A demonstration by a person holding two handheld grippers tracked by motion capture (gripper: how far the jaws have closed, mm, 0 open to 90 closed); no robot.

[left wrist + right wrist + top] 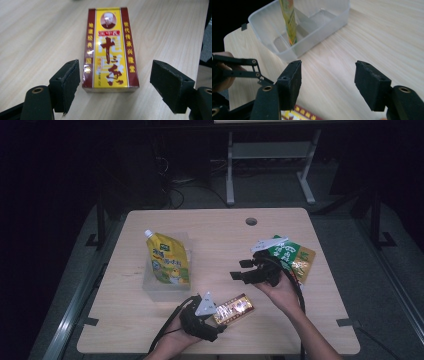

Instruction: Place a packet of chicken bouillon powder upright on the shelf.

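A red and yellow box lies flat near the table's front edge. My left gripper is open around the box's near end, with a jaw on each side and neither pad pressing on it. My right gripper hovers open over the middle of the table with nothing between its jaws. It points toward a clear plastic container. A yellow spouted pouch stands in that container. A corner of the box shows below the right gripper's jaws.
A green snack packet lies on the wooden table at the right, behind the right hand. The left gripper's linkage and hand sit at the left of the right gripper view. A round hole is near the table's far edge.
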